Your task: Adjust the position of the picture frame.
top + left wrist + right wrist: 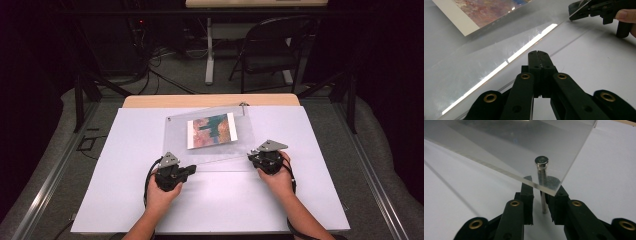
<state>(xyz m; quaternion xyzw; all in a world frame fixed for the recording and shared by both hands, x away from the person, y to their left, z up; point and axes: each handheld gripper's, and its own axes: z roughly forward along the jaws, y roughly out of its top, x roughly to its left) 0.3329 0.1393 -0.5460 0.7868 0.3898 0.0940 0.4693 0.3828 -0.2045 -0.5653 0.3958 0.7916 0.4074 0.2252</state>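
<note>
While the high view looks down on the white rectangular board (215, 200) covering my tan wooden table (210, 100), my left gripper (186, 170) sits at the near-left corner of the clear acrylic frame panel (175, 137) and my right gripper (256, 154) at its near-right corner. Panel lies skewed on the board, with a multicoloured print with white side margins (211, 130) under or in it, roughly centred. Small metal standoff (243, 105) at the panel's far-right corner. My left hand (161, 196) and right hand (279, 180) wrap the grippers from behind. Room: grey carpeted floor, black folding chair (272, 47) beyond the table, pale desk leg (209, 50), cables on the floor (160, 60), dark curtains at the sides.

Left gripper view: my left jaws are pressed together, tips meeting, nothing between them. They rest on the white board just beside the panel's bright near edge (524, 48); can't tell if they touch it. Print corner (479, 15) at top left. My right gripper (584, 11) shows top right at the panel's far corner.

Right gripper view: my right jaws stand slightly apart, either side of a silver metal pin with a round cap (542, 170) standing upright through the panel corner (554, 191). Corner is raised off the board, over the jaw tips. Whether the pads actually bear on the pin, I can't tell.
</note>
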